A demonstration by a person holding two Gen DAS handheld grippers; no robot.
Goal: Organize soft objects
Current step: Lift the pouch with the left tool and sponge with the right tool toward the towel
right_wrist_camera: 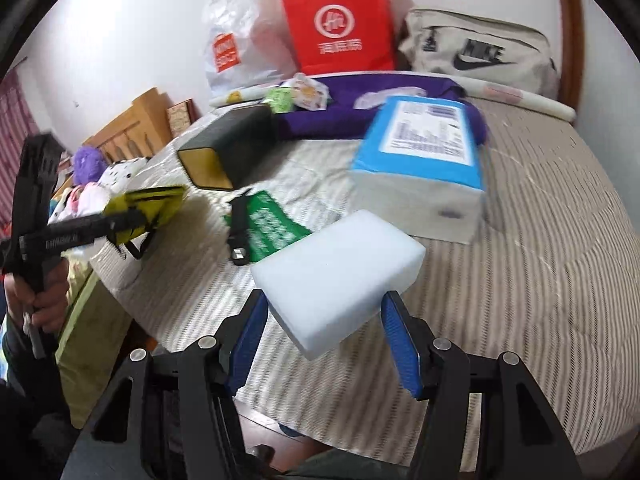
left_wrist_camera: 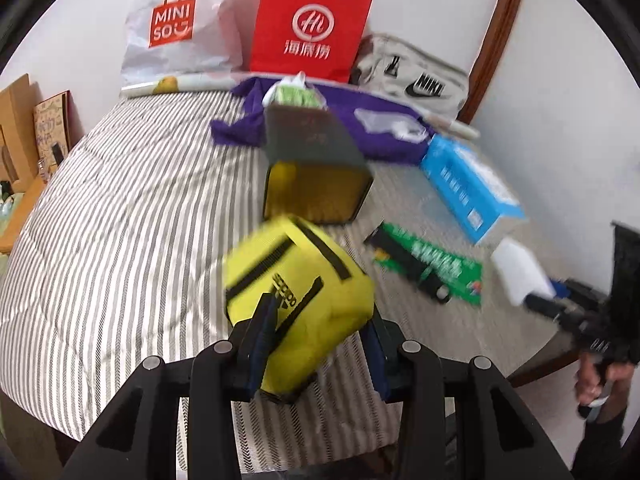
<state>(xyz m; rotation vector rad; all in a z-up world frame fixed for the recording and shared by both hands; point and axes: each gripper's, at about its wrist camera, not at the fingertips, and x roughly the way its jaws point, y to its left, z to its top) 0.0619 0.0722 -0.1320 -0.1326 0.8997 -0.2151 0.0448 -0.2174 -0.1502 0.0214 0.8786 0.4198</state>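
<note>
A yellow soft pouch [left_wrist_camera: 296,280] with black zips hangs above the striped bed cover [left_wrist_camera: 120,220], and my left gripper [left_wrist_camera: 320,320] is shut on its lower part. In the right wrist view a white foam block [right_wrist_camera: 340,260] sits between the blue pads [right_wrist_camera: 400,340] of my right gripper [right_wrist_camera: 326,300], which is shut on it, held above the bed's near edge. The same block [left_wrist_camera: 520,272] shows at the right of the left wrist view. The pouch [right_wrist_camera: 148,204] appears at the left of the right wrist view, with a hand below it.
On the bed lie a dark box with a yellow inside [left_wrist_camera: 316,168], a blue and white pack [left_wrist_camera: 468,188], a green packet [left_wrist_camera: 432,268] and a purple cloth [left_wrist_camera: 360,120]. A red paper bag [left_wrist_camera: 312,24], a white plastic bag [left_wrist_camera: 176,28] and a grey bag [left_wrist_camera: 416,76] line the wall.
</note>
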